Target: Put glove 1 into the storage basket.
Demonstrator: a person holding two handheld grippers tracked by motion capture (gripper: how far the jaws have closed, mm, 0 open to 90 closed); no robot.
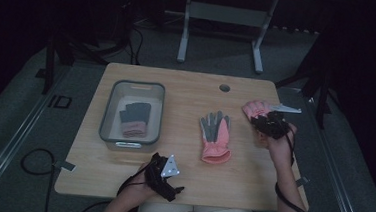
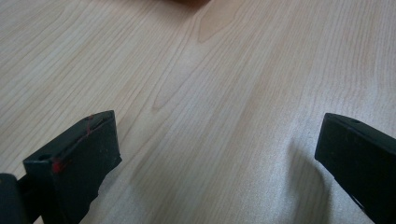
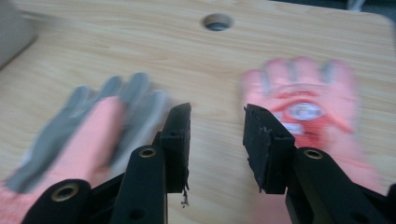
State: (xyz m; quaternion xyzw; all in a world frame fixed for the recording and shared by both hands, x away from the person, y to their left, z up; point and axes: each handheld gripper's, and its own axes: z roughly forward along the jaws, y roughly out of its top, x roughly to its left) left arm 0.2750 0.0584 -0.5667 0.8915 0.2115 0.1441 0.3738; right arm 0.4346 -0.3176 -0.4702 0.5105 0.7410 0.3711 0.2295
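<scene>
- Step in hand: clearing gloves into the bin [image 1: 109, 111] near the table's [image 1: 181, 180] left edge; one glove lies inside.
- Right gripper [image 3: 217, 140], jaws apart and empty, hovers over the pink glove [image 3: 308, 109] at the right edge.
- Left gripper [image 2: 215, 154], jaws wide apart, waits at the near edge.
- Next, likely: lower onto that glove and pinch it.

The left gripper [image 1: 163, 177] rested low near the person's edge, its grey three-cornered plate facing up and its cable trailing back past the wrist. In the left gripper view its two black jaws stood wide apart with nothing between them. The left forearm came in from the bottom, bent inward. The right forearm reached forward and outward, the wrist lifted, with the right hand [image 1: 277, 142] wrapped around the right gripper [image 1: 270, 124]. In the right gripper view [image 3: 217, 140] that gripper's jaws were parted by a moderate gap, gripping nothing, and its picture was blurred. A cable ran along the right forearm.
</scene>
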